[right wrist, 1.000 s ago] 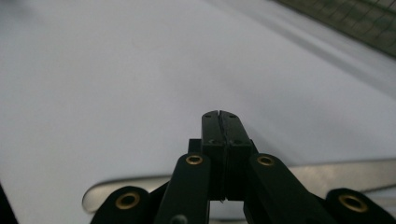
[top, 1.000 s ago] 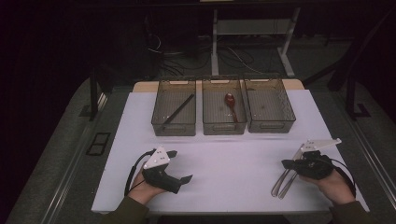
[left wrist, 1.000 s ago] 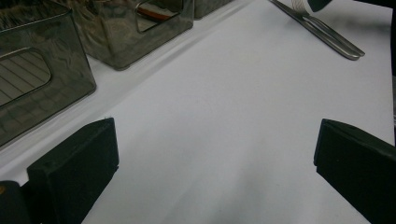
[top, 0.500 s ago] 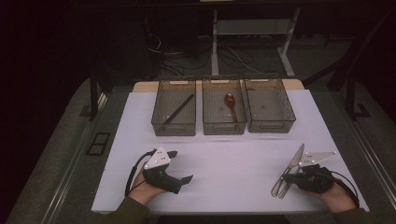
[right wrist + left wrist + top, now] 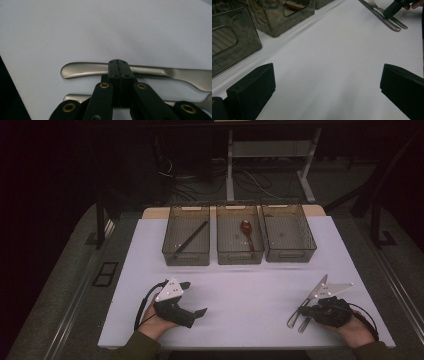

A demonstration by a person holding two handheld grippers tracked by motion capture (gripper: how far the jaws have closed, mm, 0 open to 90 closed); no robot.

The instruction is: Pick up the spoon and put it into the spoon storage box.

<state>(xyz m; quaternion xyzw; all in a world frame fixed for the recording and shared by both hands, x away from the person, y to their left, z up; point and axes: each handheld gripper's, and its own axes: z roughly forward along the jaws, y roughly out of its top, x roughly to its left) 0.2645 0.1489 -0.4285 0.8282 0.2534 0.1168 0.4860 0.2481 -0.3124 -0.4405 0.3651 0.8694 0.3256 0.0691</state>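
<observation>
The right hand-held gripper (image 5: 118,65) presses its closed jaws down over the knife (image 5: 160,71) beside the fork (image 5: 387,15), seemingly gripping nothing, while the left hand-held gripper (image 5: 324,82) rests wide open and empty.

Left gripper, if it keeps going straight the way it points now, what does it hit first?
Probably nothing soon: bare white table lies ahead of the open left gripper. Far off, the knife and fork sit roughly in line.

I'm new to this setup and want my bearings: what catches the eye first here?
Three clear bins stand in a row at the far side of the white table; the middle one holds a red spoon. At near right, the right gripper sits with jaws closed over a metal knife and fork.
</observation>
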